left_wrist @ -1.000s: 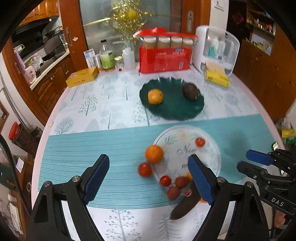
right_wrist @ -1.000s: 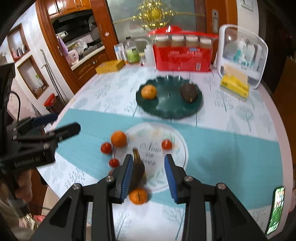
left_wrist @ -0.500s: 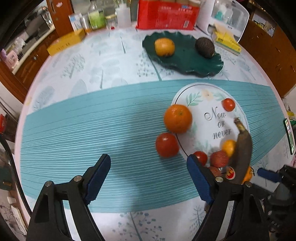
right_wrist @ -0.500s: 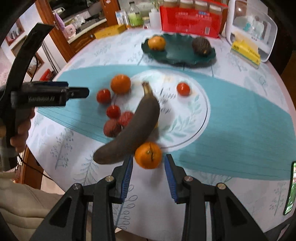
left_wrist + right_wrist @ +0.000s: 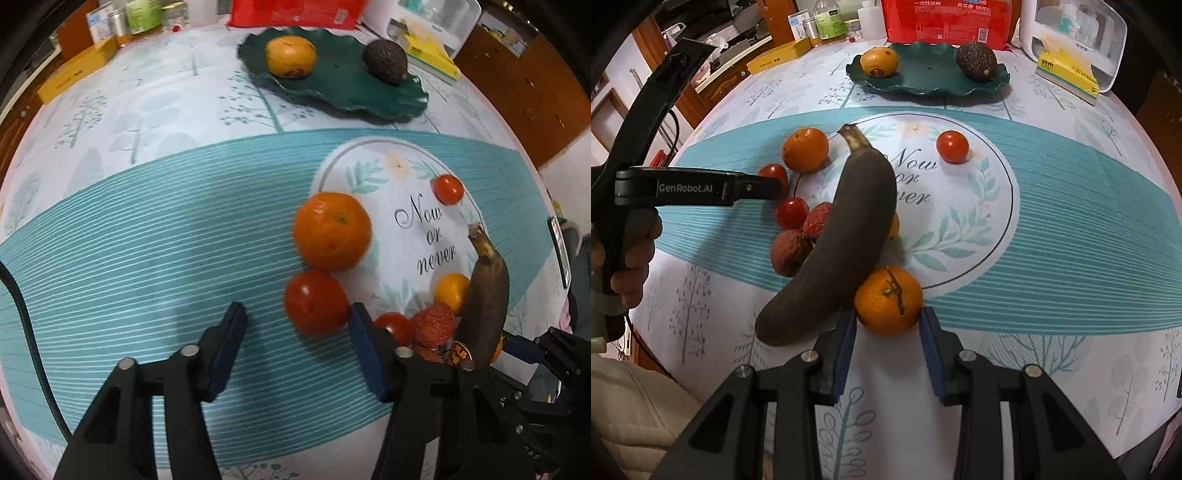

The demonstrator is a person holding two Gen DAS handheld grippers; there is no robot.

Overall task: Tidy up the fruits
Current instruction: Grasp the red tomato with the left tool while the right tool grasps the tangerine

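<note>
Teal mat [image 5: 147,258] across the surface [image 5: 147,103], loose fruit crowded at its near right, presumably awaiting sorting onto plates.

Left gripper [image 5: 295,317] pointing steeply down, jaws just closing yet spread, straddling a tomato [image 5: 316,302] on the mat. Right pad at the tomato's edge, left pad apart from it, so no pinch yet. Likely set this way to lift that tomato out of the cluster without nudging the big orange [image 5: 331,230] just beyond it.

Right gripper [image 5: 886,320] narrowly spread, also tilted down, its tips flanking an orange [image 5: 888,301] at the near edge of the mat. Cannot tell whether the pads press on it. Tight spot: the orange sits against a dark banana [image 5: 849,221], so any squeeze probably shifts both.

Green plate [image 5: 923,79] far off, holding a yellow-orange fruit [image 5: 879,61] on its left and an avocado [image 5: 977,61] on its right, centre bare.

White disc [image 5: 960,229] in the middle, lettered, carrying a small tomato [image 5: 952,146] on its far side and the banana lying across its left rim, with a small yellow fruit [image 5: 452,291] tucked beside the banana. Lychees [image 5: 790,253] and another tomato [image 5: 791,213] on the mat, left of the banana.
</note>
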